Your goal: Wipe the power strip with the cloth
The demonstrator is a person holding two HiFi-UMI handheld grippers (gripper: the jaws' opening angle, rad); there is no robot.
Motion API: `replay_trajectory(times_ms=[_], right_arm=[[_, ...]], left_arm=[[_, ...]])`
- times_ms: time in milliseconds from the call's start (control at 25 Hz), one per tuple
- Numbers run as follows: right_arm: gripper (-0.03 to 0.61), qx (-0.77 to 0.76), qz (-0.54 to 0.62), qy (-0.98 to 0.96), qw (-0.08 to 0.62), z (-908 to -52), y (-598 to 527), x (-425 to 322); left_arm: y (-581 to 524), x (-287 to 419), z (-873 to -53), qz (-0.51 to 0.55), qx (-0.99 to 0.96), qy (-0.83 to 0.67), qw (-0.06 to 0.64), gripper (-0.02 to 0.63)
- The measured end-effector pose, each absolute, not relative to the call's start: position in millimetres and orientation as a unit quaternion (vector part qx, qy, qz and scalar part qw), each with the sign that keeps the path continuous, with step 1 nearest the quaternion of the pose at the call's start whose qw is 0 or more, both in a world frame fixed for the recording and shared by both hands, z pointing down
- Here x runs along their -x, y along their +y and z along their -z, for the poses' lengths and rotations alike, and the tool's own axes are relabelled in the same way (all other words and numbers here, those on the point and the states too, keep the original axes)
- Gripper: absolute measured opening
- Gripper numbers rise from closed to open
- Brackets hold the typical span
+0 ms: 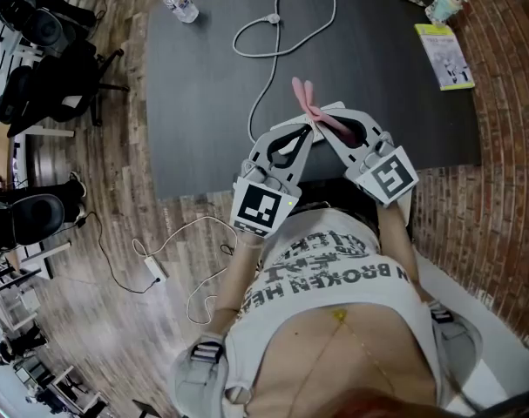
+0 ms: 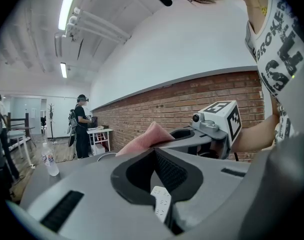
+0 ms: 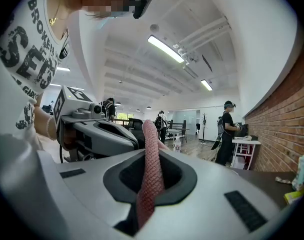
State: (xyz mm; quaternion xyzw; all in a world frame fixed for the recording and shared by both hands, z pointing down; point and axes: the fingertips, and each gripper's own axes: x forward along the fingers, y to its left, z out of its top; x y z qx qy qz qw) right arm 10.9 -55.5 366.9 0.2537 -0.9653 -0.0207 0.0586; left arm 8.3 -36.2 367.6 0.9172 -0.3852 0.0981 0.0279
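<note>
Between right hand-held gripper (image 3: 152, 153) jaws: cloth (image 3: 150, 180).

White short-sleeve T-shirt (image 1: 334, 273), dark block lettering across chest. Thin chain with small yellow pendant (image 1: 339, 317). Grey harness straps (image 1: 207, 352), buckles at both shoulders. Both left gripper (image 1: 306, 132) and right gripper (image 1: 325, 134): light grey shell, black-lined jaw opening, white cube with black square markers at rear.

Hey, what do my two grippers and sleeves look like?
The left gripper and right gripper are light grey wedge-shaped shells, black padding inside the jaws, each with a white cube of black square markers. White T-shirt, black lettering, short sleeves.
</note>
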Motion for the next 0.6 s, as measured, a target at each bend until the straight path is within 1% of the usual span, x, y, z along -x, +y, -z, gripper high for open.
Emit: replay_trajectory(times_ms=[600], right_arm=[[0.015,-0.259,0.026,-0.963,0.066,-362.7,-56.2,-15.8]], left_arm=[[-36.7,-7.5,-361.4,-0.096,-0.919,-0.381,0.022,0.008]])
